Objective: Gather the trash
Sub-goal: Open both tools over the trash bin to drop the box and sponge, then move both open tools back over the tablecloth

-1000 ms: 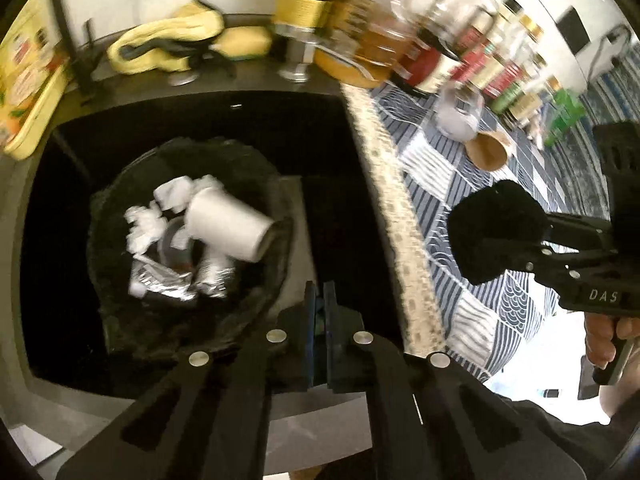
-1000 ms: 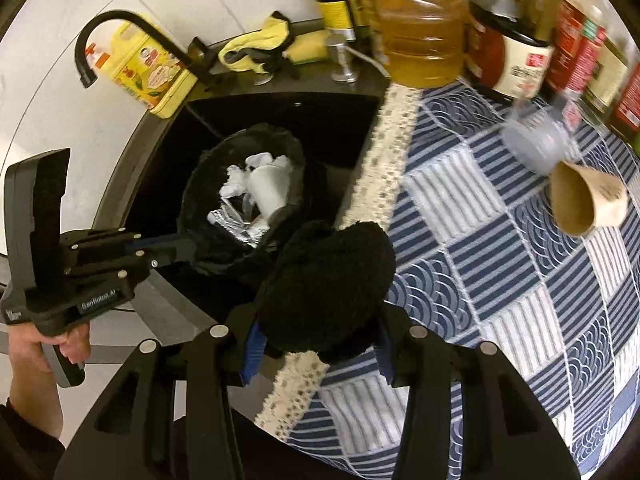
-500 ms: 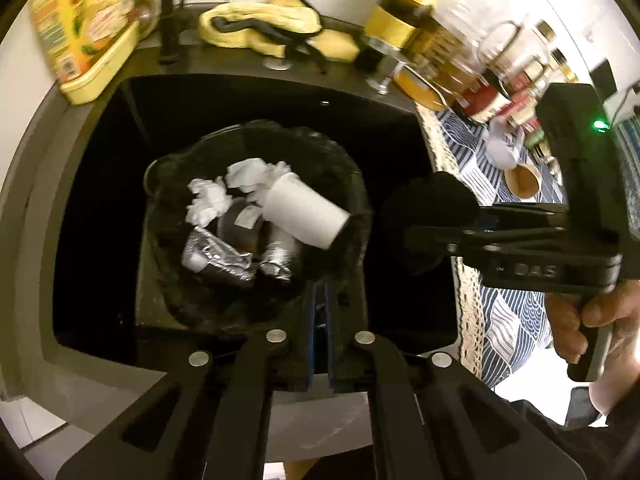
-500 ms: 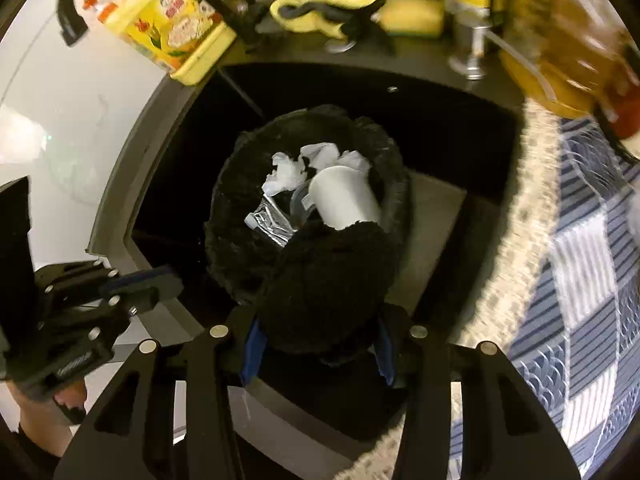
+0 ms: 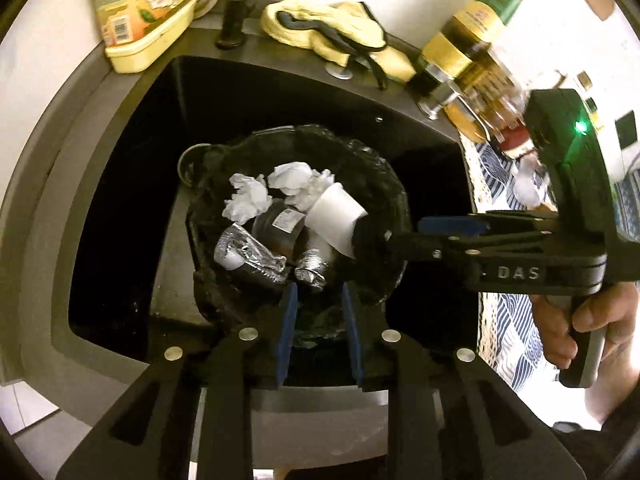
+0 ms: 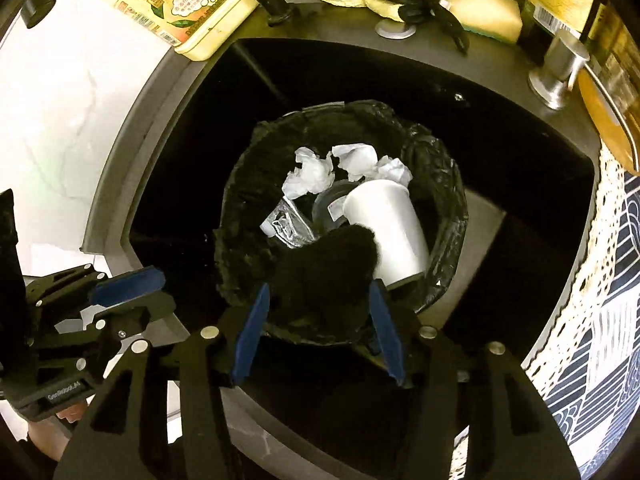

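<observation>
A black-lined trash bin stands in the dark sink. It holds a white paper cup, crumpled white tissues, foil wrappers and a dark can. My right gripper is open over the bin's near rim; a fuzzy black lump sits between its blue pads, seemingly loose. In the left wrist view the right gripper reaches over the bin from the right. My left gripper is open and empty at the bin's near edge.
The grey sink rim surrounds the bin. A yellow detergent bottle, black tap, yellow gloves and bottles stand behind. A blue patterned cloth covers the counter at right.
My right gripper carried the black lump from the counter to above the bin and opened its jaws. My left gripper went from shut to open.
</observation>
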Demonstrator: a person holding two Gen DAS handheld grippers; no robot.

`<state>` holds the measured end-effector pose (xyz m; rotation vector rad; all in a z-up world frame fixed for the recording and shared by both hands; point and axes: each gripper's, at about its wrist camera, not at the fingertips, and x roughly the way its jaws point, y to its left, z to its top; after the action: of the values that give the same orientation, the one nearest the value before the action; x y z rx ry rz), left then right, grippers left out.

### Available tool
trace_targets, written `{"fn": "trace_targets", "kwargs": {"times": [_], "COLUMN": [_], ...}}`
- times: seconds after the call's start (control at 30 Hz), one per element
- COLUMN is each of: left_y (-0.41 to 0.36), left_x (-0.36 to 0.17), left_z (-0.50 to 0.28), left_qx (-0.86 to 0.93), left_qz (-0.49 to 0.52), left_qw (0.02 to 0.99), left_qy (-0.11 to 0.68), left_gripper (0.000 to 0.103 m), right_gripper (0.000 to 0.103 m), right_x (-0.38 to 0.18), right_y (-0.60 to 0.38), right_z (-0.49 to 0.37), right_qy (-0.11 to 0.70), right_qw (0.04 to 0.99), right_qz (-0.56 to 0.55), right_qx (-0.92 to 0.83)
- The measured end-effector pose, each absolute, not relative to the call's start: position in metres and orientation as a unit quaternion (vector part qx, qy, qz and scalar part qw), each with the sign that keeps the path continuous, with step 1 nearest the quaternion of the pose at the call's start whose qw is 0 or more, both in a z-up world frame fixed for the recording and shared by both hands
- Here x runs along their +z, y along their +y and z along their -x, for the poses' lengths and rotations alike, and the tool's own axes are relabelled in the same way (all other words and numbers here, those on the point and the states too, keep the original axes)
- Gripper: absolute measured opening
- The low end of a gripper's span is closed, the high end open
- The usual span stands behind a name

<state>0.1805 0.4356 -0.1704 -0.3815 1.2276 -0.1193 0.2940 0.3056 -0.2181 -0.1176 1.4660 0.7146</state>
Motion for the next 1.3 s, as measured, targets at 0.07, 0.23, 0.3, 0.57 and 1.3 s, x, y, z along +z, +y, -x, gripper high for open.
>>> {"fn": "trace_targets", "kwargs": {"times": [0.07, 0.23, 0.3, 0.57, 1.3], "left_y": [0.438, 0.438, 0.437, 0.422, 0.310], "left_x": [-0.172, -0.169, -0.164, -0.149, -0.108], "left_z": [-0.182, -0.179, -0.177, -0.172, -0.167], "left_qx": [-0.045, -0.037, -0.038, -0.036, -0.044], "left_qz": [0.182, 0.183, 0.183, 0.176, 0.196], "left_qw": [0.797, 0.798, 0.803, 0.815, 0.841], "left_qy": [0.575, 0.572, 0.565, 0.552, 0.503], "left_gripper": [0.035, 0.043, 0.044, 0.054, 0.085], "right_gripper": [0.060, 0.060, 0.064, 0.074, 0.098], "right_x": [-0.214, -0.198, -0.191, -0.152, -0.119], "right_y": [0.302, 0.286, 0.277, 0.222, -0.004], "right_z": [-0.296, -0.293, -0.290, -0.271, -0.255], "right_qy": [0.652, 0.638, 0.631, 0.580, 0.493], "right_qw": [0.686, 0.701, 0.708, 0.757, 0.853], "right_qz": [0.044, 0.023, 0.013, -0.014, 0.007], "right_qx": [0.319, 0.318, 0.317, 0.300, 0.171]}}
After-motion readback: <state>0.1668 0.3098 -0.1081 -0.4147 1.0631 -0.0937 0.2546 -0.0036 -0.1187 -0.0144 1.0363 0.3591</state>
